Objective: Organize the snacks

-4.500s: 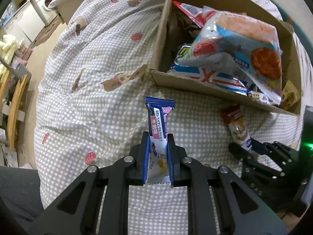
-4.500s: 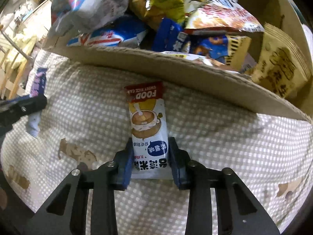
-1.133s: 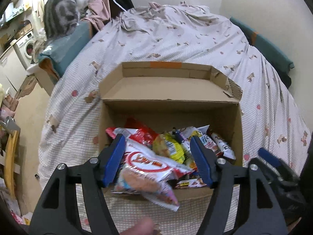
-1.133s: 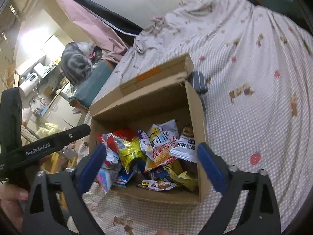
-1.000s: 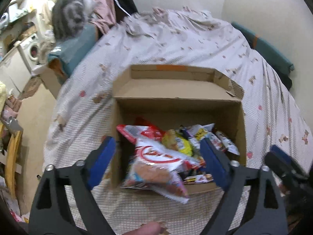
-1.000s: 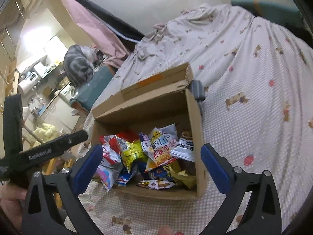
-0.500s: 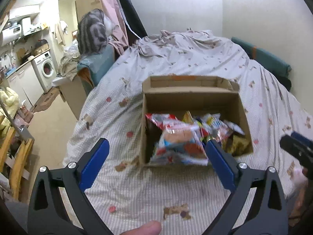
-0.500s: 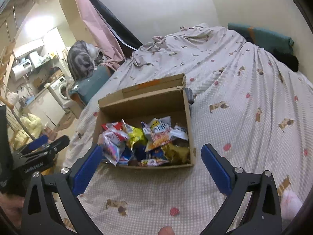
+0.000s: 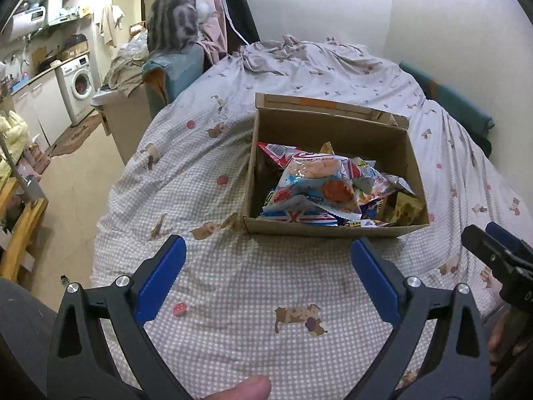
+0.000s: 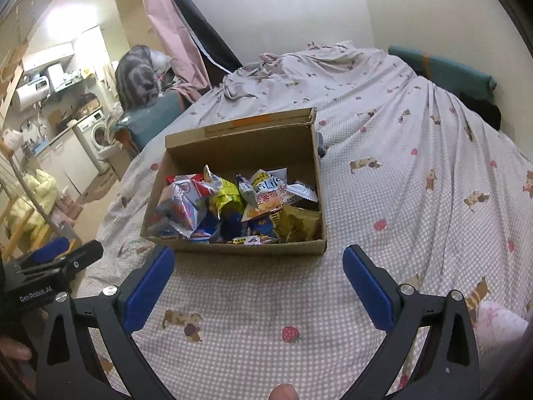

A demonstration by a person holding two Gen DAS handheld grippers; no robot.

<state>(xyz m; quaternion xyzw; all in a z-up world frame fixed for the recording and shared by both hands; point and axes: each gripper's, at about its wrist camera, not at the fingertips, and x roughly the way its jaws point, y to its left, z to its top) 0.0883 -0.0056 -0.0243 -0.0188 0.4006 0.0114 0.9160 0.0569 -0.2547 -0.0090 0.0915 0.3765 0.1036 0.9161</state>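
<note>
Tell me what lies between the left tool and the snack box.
Nothing visible does. Only bare checked bedcover lies between the open left tool and the near wall of the cardboard box. No loose packet on that stretch.

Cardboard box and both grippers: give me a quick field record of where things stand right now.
box: cardboard box open on the checked bedspread, flaps up
contents: snack packets heaped inside, none seen loose on the bedspread
left gripper: open, empty, short of the box
right gripper: open, empty, short of the box
background: grey striped cat sitting beyond the bed
</note>
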